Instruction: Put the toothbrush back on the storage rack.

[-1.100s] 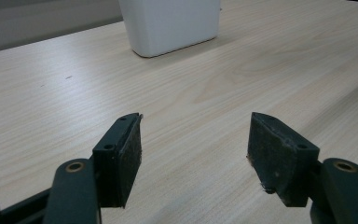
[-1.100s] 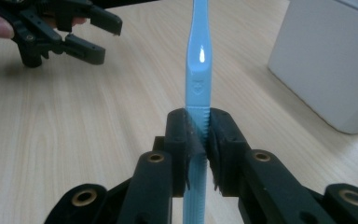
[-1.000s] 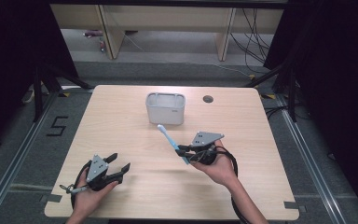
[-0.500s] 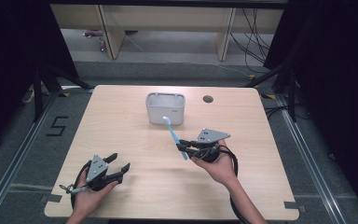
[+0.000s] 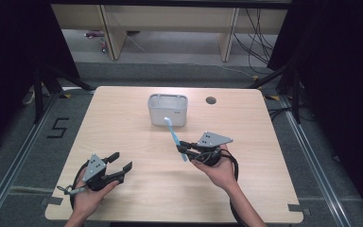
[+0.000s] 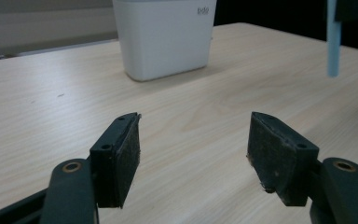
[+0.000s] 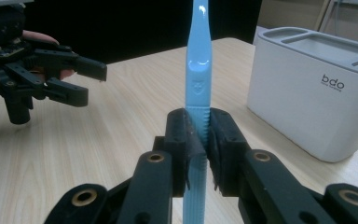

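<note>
A light blue toothbrush [image 5: 173,137] stands nearly upright above the table, and my right gripper [image 5: 183,147] is shut on its handle. In the right gripper view the toothbrush [image 7: 198,70] rises between the jaws of that gripper [image 7: 199,140]. A white holder with compartments [image 5: 168,109] sits at the table's far middle, just beyond the brush head; the same holder [image 7: 314,100] stands to the right of the brush. My left gripper [image 5: 121,161] rests open near the front left, nothing between its jaws [image 6: 193,149]. The holder [image 6: 165,35] is ahead of it.
A round cable hole [image 5: 211,100] lies in the wooden table [image 5: 123,123] to the right of the holder. Shelving and cables stand on the floor beyond the far edge. In the right gripper view the left gripper [image 7: 81,79] is at the left.
My right gripper has tipped the toothbrush from leaning left to nearly upright and carried it slightly toward the holder. The left gripper has stayed put.
</note>
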Action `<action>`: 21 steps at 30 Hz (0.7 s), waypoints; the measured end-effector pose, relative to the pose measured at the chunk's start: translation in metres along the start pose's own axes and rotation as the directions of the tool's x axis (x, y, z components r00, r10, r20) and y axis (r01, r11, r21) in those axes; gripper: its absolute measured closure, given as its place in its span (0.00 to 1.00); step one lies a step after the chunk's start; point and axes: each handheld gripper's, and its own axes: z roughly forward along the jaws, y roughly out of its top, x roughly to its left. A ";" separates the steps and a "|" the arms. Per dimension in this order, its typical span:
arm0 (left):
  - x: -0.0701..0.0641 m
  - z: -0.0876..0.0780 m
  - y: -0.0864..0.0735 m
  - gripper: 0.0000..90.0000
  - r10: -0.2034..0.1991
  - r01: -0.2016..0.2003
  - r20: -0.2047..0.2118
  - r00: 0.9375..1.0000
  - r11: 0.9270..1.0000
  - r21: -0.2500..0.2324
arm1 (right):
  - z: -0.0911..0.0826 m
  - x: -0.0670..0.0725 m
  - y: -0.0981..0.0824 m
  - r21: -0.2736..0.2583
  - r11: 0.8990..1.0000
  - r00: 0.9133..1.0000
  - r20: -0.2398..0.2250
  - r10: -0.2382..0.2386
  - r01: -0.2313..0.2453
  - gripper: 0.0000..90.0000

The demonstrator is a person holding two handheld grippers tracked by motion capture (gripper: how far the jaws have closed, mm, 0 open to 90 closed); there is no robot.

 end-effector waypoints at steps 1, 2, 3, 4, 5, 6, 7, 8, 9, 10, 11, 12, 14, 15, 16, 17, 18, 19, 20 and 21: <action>-0.001 0.000 0.003 0.37 -0.007 0.007 0.006 1.000 1.000 -0.002 | 0.001 0.000 0.000 0.002 1.000 1.000 -0.008 -0.006 0.006 0.88; -0.003 0.002 0.006 0.37 -0.016 0.017 0.022 1.000 1.000 -0.017 | 0.002 0.000 0.000 -0.014 1.000 1.000 -0.001 -0.020 0.020 0.88; -0.004 0.002 0.009 0.37 -0.023 0.023 0.031 0.999 1.000 -0.020 | 0.003 0.001 0.000 -0.015 1.000 1.000 0.005 -0.028 0.028 0.88; -0.005 0.003 0.013 0.38 -0.031 0.032 0.043 0.999 0.999 -0.026 | 0.005 0.002 0.000 -0.019 1.000 1.000 -0.004 -0.023 0.023 0.88; -0.007 0.006 0.016 0.38 -0.037 0.040 0.063 0.997 0.998 -0.046 | 0.006 0.003 0.000 -0.018 0.999 1.000 0.000 -0.029 0.029 0.88; -0.008 0.007 0.020 0.38 -0.039 0.043 0.073 0.997 0.998 -0.049 | 0.008 0.004 0.000 -0.024 1.000 1.000 -0.022 -0.021 0.020 0.88; -0.011 0.009 0.025 0.39 -0.032 0.037 0.088 0.996 0.998 -0.051 | 0.008 0.006 0.000 -0.019 1.000 1.000 0.000 -0.016 0.016 0.88; -0.013 0.010 0.030 0.40 -0.023 0.027 0.095 0.995 0.999 -0.042 | 0.010 0.007 0.000 -0.016 1.000 1.000 -0.011 -0.017 0.016 0.88; -0.016 0.013 0.034 0.40 -0.014 0.019 0.110 0.994 0.999 -0.051 | 0.011 0.007 0.000 -0.012 1.000 1.000 -0.014 -0.014 0.014 0.88; -0.019 0.016 0.038 0.41 -0.009 0.016 0.122 0.993 0.998 -0.055 | 0.012 0.007 0.000 -0.022 0.999 1.000 -0.012 -0.028 0.028 0.88; -0.021 0.019 0.042 0.41 -0.004 0.012 0.137 0.991 0.998 -0.056 | 0.013 0.009 0.001 -0.005 1.000 1.000 -0.021 -0.002 0.002 0.88; -0.023 0.022 0.046 0.42 -0.006 0.015 0.151 0.989 0.998 -0.059 | 0.013 0.011 0.001 -0.005 1.000 1.000 -0.016 -0.002 0.002 0.88; -0.027 0.027 0.052 0.43 -0.011 0.022 0.173 0.985 0.998 -0.060 | 0.016 0.010 0.001 -0.029 0.999 1.000 -0.011 -0.027 0.027 0.88; -0.029 0.032 0.055 0.43 -0.013 0.024 0.185 0.983 0.998 -0.062 | 0.017 0.011 0.001 -0.019 1.000 0.999 -0.032 0.002 -0.002 0.88; -0.031 0.035 0.058 0.44 -0.015 0.028 0.194 0.981 0.998 -0.062 | 0.016 0.011 0.002 -0.021 1.000 1.000 -0.013 -0.018 0.018 0.88; -0.032 0.038 0.061 0.45 -0.015 0.028 0.201 0.979 0.998 -0.062 | 0.016 0.012 0.002 -0.012 1.000 1.000 -0.015 -0.006 0.006 0.88; -0.033 0.042 0.064 0.46 -0.020 0.034 0.210 0.977 0.997 -0.063 | 0.017 0.012 0.002 -0.014 1.000 1.000 -0.017 -0.010 0.010 0.88; -0.034 0.044 0.066 0.47 -0.021 0.034 0.214 0.977 0.998 -0.058 | 0.018 0.012 0.002 -0.021 1.000 1.000 -0.024 -0.017 0.017 0.88; -0.036 0.048 0.068 0.48 -0.027 0.043 0.226 0.974 0.997 -0.064 | 0.019 0.013 0.001 -0.020 1.000 1.000 -0.028 -0.013 0.012 0.88; -0.038 0.051 0.070 0.49 -0.032 0.047 0.234 0.972 0.997 -0.059 | 0.019 0.013 0.001 -0.016 1.000 0.999 -0.037 0.000 0.000 0.88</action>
